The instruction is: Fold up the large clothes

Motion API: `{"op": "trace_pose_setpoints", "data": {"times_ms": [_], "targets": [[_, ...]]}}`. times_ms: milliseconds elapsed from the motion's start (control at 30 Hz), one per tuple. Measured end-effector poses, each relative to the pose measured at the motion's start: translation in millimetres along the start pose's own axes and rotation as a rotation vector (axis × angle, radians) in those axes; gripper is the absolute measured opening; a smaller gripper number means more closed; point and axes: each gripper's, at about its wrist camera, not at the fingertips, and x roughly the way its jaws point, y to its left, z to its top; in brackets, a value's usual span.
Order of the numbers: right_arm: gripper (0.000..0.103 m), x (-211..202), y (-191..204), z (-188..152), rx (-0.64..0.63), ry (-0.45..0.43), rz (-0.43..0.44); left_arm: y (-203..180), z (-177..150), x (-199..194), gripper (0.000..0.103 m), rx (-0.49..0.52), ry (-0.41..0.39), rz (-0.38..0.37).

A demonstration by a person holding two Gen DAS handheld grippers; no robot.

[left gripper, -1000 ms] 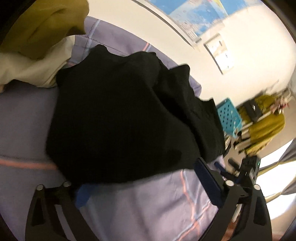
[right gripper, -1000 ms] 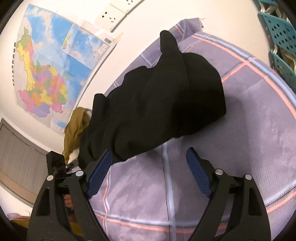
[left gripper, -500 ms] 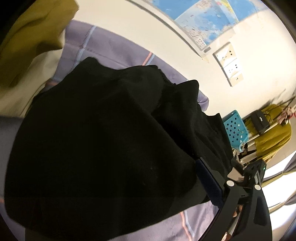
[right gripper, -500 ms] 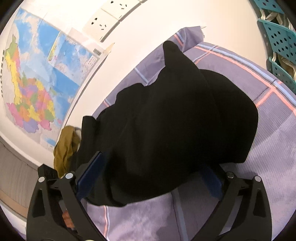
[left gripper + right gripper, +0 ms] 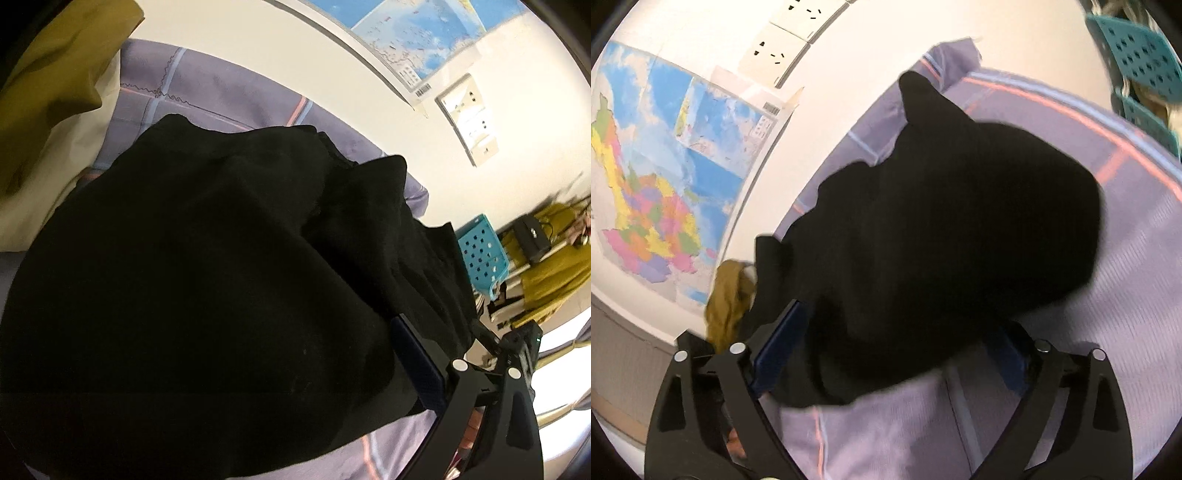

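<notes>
Since a second ago both grippers have closed in on the crumpled black fabric garment (image 5: 207,295), which then lay ahead of the fingers on the lilac checked bed sheet (image 5: 1137,280) and now fills most of each view. In the left wrist view the cloth has spread over the lower left, hiding the left finger that showed before; only the blue-padded right finger (image 5: 417,365) of the left gripper (image 5: 258,398) is seen, pressed against the garment's edge, so I cannot tell how wide its jaws stand. The right gripper (image 5: 894,354) has its jaws spread wide, and the garment's near hem lies between the two blue pads (image 5: 779,343), touching the left one and covering part of the right. The garment rests bunched on the sheet beside the white wall, under the coloured paper map (image 5: 653,177). Beyond the garment lie a mustard-yellow cloth (image 5: 48,74) and a cream cloth (image 5: 62,162); a teal perforated plastic basket (image 5: 480,258) stands past its far side.
</notes>
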Motion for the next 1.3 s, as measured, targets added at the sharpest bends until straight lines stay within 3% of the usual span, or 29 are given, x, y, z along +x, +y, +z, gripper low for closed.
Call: {"op": "trace_pose_setpoints", "data": {"times_ms": [67, 133, 167, 267, 400, 500, 533, 567, 633, 667, 700, 800, 933, 967, 1067, 1167, 1300], "targets": [[0.094, 7.8, 3.0, 10.4, 0.003, -0.029, 0.008, -4.2, 0.1, -8.7, 0.094, -0.014, -0.049, -0.018], [0.093, 12.8, 5.5, 16.1, -0.008, -0.060, -0.002, -15.5, 0.9, -16.5, 0.095, 0.064, -0.084, -0.029], [0.093, 16.4, 8.8, 15.8, -0.036, -0.069, -0.021, -17.2, 3.2, -13.9, 0.095, 0.085, -0.066, -0.021], [0.095, 25.2, 14.3, 10.6, -0.087, -0.046, -0.071, 3.2, 10.2, 4.8, 0.095, -0.030, 0.011, -0.011], [0.098, 25.2, 5.2, 16.5, -0.019, -0.042, -0.018, -0.4, 12.4, 6.4, 0.096, -0.019, 0.001, 0.017], [0.098, 36.2, 11.2, 19.8, -0.060, -0.034, -0.007, -6.6, 17.7, 11.2, 0.096, 0.002, -0.004, 0.063], [0.093, 38.9, 13.9, 19.1, -0.087, -0.031, -0.016, -8.4, 17.6, 12.6, 0.091, 0.018, -0.007, 0.083], [0.077, 40.6, 15.1, 18.0, -0.109, -0.033, -0.036, -11.6, 16.7, 14.7, 0.087, 0.041, -0.010, 0.117], [0.059, 39.2, 10.6, 18.0, -0.107, -0.029, -0.045, -15.4, 14.0, 14.9, 0.070, 0.088, -0.017, 0.173], [0.051, 37.5, 6.3, 18.9, -0.093, -0.019, -0.018, -16.9, 12.0, 12.5, 0.068, 0.100, -0.027, 0.182], [0.049, 35.6, -1.1, 20.0, -0.065, -0.005, 0.020, -16.8, 10.5, 12.0, 0.068, 0.103, -0.031, 0.182], [0.052, 34.3, -4.8, 19.4, -0.063, 0.009, 0.047, -14.6, 9.5, 11.4, 0.071, 0.124, -0.032, 0.180], [0.081, 40.9, 12.1, 18.9, -0.130, 0.029, 0.039, -20.2, 11.9, 16.8, 0.081, 0.133, -0.021, 0.197], [0.083, 44.7, 17.8, 17.7, -0.161, 0.031, 0.017, -21.6, 11.6, 17.6, 0.081, 0.137, -0.026, 0.207], [0.079, 48.5, 21.1, 16.7, -0.194, 0.024, 0.003, -23.4, 11.3, 18.2, 0.081, 0.140, -0.027, 0.223], [0.058, 47.0, 15.2, 18.6, -0.193, 0.034, -0.014, -24.1, 10.3, 18.2, 0.079, 0.152, -0.028, 0.235], [0.054, 45.4, 9.3, 21.1, -0.181, 0.051, 0.002, -25.9, 9.4, 17.0, 0.073, 0.164, -0.030, 0.239]]}}
